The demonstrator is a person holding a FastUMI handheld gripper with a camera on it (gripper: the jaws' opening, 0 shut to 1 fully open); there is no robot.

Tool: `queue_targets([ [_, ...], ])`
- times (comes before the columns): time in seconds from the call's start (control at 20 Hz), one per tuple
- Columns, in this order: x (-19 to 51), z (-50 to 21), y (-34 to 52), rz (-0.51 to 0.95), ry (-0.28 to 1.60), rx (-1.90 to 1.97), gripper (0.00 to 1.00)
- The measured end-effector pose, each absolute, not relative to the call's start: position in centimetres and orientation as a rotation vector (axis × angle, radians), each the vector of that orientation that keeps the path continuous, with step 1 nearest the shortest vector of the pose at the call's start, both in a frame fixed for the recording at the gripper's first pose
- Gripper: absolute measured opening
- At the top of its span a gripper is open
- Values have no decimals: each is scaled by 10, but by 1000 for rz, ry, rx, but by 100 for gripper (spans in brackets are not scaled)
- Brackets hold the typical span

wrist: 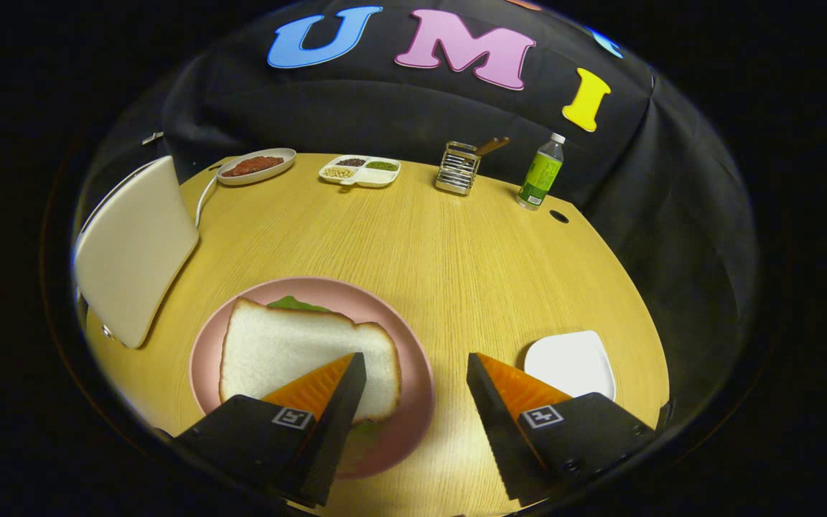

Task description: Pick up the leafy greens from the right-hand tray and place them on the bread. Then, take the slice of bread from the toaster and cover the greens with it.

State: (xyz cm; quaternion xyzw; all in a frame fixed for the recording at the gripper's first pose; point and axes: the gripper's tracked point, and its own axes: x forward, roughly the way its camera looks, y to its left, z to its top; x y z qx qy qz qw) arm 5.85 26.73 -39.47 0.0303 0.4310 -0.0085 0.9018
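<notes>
Bread point(291, 352) lies on the pink plate point(413, 402) at about your 11 o'clock, a white slice with a brown crust, and your left finger point(334, 402) overlaps its near right corner in the view; you cannot tell whether the finger touches it. Leafy greens point(297, 304) peek out from under the slice at its far edge, a small green strip at 12 o'clock of the slice, and another bit of green shows at the near edge just beside that same finger.

Your gripper point(417, 370) stands with its fingers spread wide, nothing between them but the plate's right rim and bare wooden table point(456, 251). Your right finger point(489, 402) sits over the table, well apart from the bread.

The white tray point(571, 362) lies at your 2 o'clock, just beyond the right finger, with nothing on it.

The toaster point(133, 248), a pale rounded body, stands at your 10 o'clock, left of the plate, near the table's edge, with a white cord running behind it.

Farther off, along the back of the table: an oval dish point(255, 166) with something reddish-brown at 11 o'clock, a divided white dish point(360, 171) with grains or beans near 12, a metal wire holder point(458, 169) with a wooden handle sticking out at 12 to 1, and a green-labelled bottle point(541, 172) at 1 o'clock.
</notes>
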Motion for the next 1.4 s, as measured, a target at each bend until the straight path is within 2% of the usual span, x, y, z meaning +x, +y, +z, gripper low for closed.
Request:
queue_targets([
  [0.1,59,-389,265,-12,873,110,98],
  [0.55,67,-336,248,79,729,99,99],
  [1.1,78,-179,231,219,420,106,99],
  [1.4,58,-116,200,233,342,177,98],
])
